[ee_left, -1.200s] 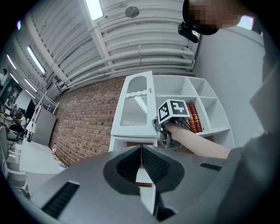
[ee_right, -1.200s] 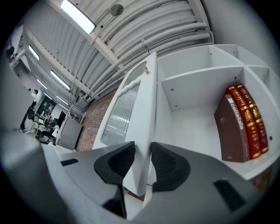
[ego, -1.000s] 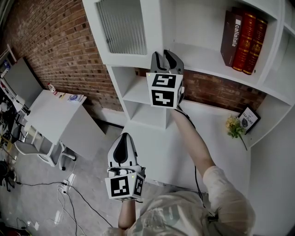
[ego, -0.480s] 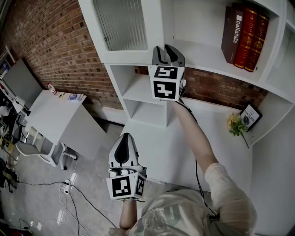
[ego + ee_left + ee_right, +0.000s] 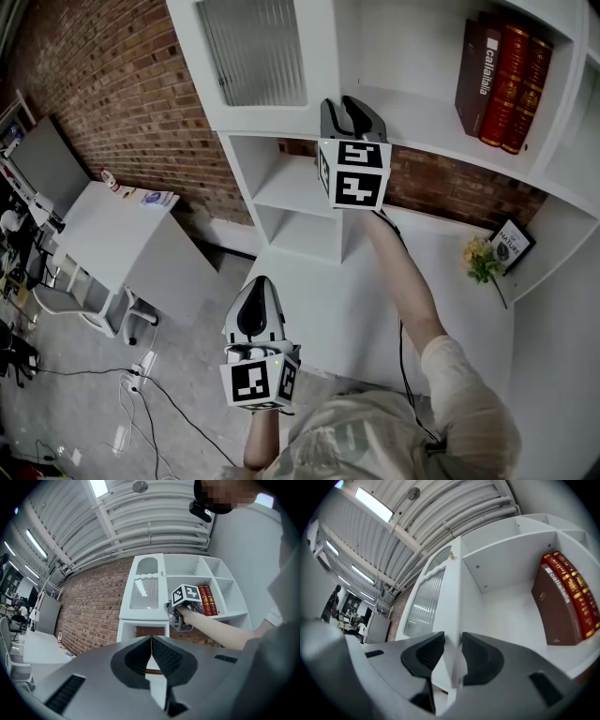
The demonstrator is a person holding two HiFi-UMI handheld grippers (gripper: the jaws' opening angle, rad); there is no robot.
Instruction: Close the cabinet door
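The white cabinet door (image 5: 255, 54) with its ribbed glass pane (image 5: 423, 603) hangs at the upper left of the white shelf unit (image 5: 412, 122). My right gripper (image 5: 346, 103) is raised to the door's right-hand edge. In the right gripper view its jaws (image 5: 453, 641) straddle that white edge and are shut on it. My left gripper (image 5: 257, 281) hangs low in front of the person, away from the shelf, with its jaws (image 5: 151, 639) shut and nothing between them. From the left gripper view the right gripper (image 5: 172, 612) shows at the door's edge.
Dark red books (image 5: 504, 77) stand in the open compartment right of the door. Yellow flowers (image 5: 480, 259) and a small book (image 5: 515, 241) sit lower right. A white desk (image 5: 108, 230), a chair (image 5: 66, 305) and floor cables (image 5: 141, 394) are at the left by a brick wall (image 5: 112, 84).
The right gripper, still clamped on the door's edge, has shifted slightly to the right in the head view. The left gripper has stayed put.
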